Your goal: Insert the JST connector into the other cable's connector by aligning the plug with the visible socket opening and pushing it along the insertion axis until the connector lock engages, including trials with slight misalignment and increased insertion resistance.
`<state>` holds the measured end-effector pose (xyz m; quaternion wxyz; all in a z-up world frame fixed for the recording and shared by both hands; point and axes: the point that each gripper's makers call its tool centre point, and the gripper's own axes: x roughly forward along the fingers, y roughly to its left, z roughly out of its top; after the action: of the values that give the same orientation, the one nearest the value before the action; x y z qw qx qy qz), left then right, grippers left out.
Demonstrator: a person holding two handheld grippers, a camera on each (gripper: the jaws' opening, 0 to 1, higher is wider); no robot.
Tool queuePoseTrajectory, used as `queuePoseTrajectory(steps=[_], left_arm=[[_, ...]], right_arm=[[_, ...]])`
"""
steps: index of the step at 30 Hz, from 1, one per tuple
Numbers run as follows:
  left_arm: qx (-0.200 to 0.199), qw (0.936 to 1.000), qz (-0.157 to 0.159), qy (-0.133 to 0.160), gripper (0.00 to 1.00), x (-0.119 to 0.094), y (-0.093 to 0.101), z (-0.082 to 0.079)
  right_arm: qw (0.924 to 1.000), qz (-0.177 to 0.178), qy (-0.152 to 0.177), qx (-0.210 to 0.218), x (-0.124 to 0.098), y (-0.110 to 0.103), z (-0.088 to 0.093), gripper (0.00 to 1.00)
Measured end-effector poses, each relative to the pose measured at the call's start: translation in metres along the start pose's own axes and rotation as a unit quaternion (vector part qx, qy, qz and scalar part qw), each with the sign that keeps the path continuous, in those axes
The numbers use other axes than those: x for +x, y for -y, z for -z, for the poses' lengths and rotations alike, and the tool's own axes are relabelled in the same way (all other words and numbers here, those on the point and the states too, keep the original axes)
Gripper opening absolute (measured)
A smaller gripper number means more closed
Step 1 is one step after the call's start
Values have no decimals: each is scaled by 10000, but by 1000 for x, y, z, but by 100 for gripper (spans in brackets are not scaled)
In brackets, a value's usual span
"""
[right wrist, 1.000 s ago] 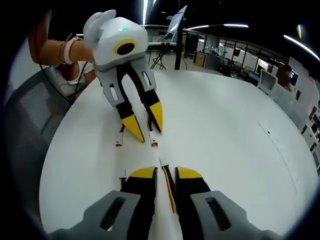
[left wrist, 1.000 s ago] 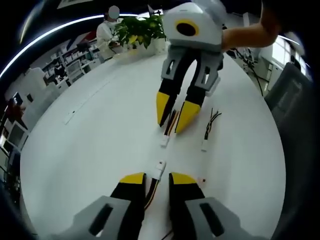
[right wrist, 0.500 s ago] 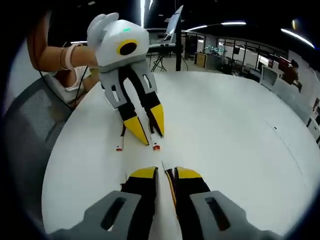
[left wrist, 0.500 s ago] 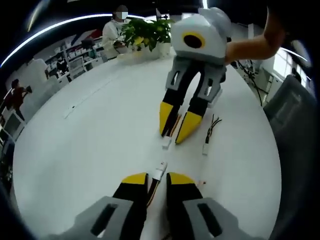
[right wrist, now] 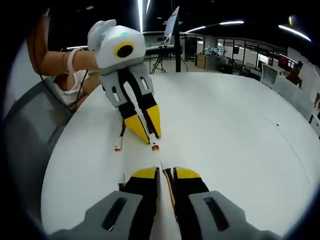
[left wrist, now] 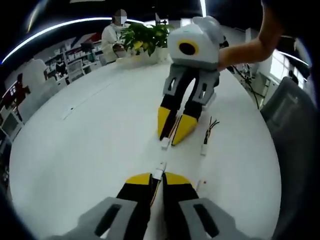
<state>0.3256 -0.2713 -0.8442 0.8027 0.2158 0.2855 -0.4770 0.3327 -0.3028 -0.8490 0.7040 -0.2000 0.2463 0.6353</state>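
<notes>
left gripper view is looking down its own left gripper (left wrist: 157, 179), whose yellow-tipped jaws are pinching a wired cable, with the white plug (left wrist: 159, 172) sticking out just past the tips; the wires are running back between the jaws and getting hidden there. just beyond the plug, the other white connector (left wrist: 165, 144) is lying at the tips of the right gripper (left wrist: 171, 134), a small gap apart from the plug, with both pointing roughly toward each other. that gripper's jaws are closing on the connector's coloured wires, though the grip point itself is hard to make out. beside it, a spare cable (left wrist: 206, 140) with dark wires is lying on the white table (left wrist: 90, 135). farther off, a potted plant (left wrist: 142, 34) is standing at the table's far edge, and a person's forearm is cut off at the top right.

right gripper view is showing the same meeting from the opposite side: the right gripper (right wrist: 165, 175) is pinching its thin cable, whose connector is too small to tell, and the left gripper (right wrist: 148, 132) is standing tilted on the table beyond, its held plug (right wrist: 155, 146) just below its tips
</notes>
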Motion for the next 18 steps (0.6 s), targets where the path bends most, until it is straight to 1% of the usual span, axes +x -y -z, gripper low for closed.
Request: queuePoseTrajectory(steps=[1, 5, 7, 10, 14, 15, 16, 18], left_arm=[[-6, 10000, -1, 12, 1, 0, 0, 0], [11, 10000, 39, 79, 0, 0, 0, 0], [-60, 9999, 48, 102, 0, 0, 0, -1], [-33, 9999, 61, 126, 0, 0, -1, 0], [100, 9999, 49, 131, 0, 0, -2, 0], [229, 9996, 54, 144, 0, 0, -2, 0], [438, 9989, 50, 151, 0, 0, -2, -1], [414, 9990, 34, 140, 0, 0, 0, -1]], right_arm=[[10000, 3, 0, -90, 0, 1, 0, 7], [9999, 7, 18, -116, 0, 1, 0, 5], [9998, 0, 34, -175, -1, 2, 0, 5], [9997, -10, 41, -252, 0, 2, 0, 5], [9993, 4, 54, -381, 0, 2, 0, 4], [9992, 13, 57, -390, 0, 1, 0, 4], [9992, 22, 57, -395, 0, 1, 0, 4], [9991, 10, 48, -431, 0, 0, 0, 4]])
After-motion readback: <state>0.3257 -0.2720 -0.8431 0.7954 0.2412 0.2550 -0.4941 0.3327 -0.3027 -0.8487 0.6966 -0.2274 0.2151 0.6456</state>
